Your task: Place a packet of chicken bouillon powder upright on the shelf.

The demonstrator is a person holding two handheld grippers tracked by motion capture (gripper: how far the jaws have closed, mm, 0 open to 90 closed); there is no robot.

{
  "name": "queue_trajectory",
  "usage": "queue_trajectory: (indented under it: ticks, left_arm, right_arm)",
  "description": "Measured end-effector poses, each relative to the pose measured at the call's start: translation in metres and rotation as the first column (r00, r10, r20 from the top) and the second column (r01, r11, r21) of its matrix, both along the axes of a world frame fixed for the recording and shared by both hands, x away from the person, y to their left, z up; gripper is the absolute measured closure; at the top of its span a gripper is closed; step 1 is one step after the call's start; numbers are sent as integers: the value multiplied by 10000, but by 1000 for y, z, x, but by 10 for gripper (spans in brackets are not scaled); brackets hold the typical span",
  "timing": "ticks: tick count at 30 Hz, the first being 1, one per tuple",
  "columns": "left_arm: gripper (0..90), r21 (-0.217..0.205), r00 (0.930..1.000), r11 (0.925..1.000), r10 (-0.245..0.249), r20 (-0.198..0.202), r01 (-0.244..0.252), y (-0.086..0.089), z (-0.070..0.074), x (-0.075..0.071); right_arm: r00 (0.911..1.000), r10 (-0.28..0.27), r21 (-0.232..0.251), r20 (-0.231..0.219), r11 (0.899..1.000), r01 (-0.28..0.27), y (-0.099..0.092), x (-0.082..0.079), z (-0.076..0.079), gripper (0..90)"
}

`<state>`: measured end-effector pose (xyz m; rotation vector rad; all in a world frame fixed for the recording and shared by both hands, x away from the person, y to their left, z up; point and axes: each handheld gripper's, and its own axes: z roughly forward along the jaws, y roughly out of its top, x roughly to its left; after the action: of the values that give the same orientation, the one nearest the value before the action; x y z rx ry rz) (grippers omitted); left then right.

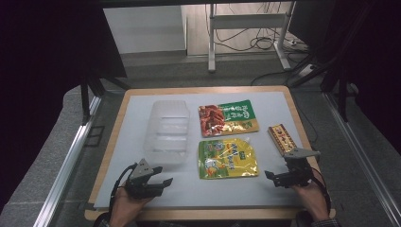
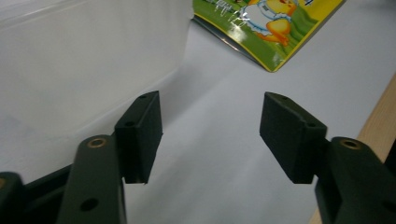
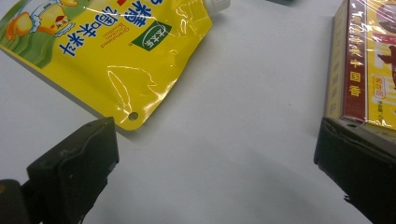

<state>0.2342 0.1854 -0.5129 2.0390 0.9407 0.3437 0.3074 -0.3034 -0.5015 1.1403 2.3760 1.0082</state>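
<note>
Both your grippers sit empty w/ jaws apart. Right gripper (image 3: pixel 215 158) is between the yellow spouted pouch (image 3: pixel 112 51) and the wrapped box (image 3: pixel 364 65); glossy film may slip, or you nudge the box off the table (image 1: pixel 283 94) edge.

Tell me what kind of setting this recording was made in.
Probably a lab or data-collection workstation, not a home: a wood-edged table with a white mat, a metal stand with loose cables on the floor behind it, and a person holding the left gripper and right gripper.
</note>
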Motion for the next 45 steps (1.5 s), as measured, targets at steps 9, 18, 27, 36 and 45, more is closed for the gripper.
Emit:
queue_trajectory:
  ticks: [9, 18, 27, 36, 45]
  left_arm:
    - [602, -78, 9989, 9990, -435, 149, 436, -18, 4, 0]
    - [792, -383, 9968, 9962, -783, -133, 777, -28, 5, 8]
    - [874, -15, 9957, 9966, -827, 411, 829, -49, 7, 15]
    - [895, -220, 9940, 9939, -1074, 192, 1078, -71, 2, 32]
    - [895, 72, 9935, 9955, -948, 627, 945, -101, -2, 46]
  right_arm:
    - [10000, 24, -81, 43, 10000, -24, 1, 0, 0, 0]
    - [10000, 53, -135, 58, 9999, -52, 3, 0, -1, 1]
    - [9999, 82, -161, 88, 9998, -80, 3, 0, -1, 1]
    - [9998, 173, -197, 87, 9997, -171, 4, 0, -1, 1]
    - [9996, 259, -199, 60, 9995, -257, 5, 0, -1, 1]
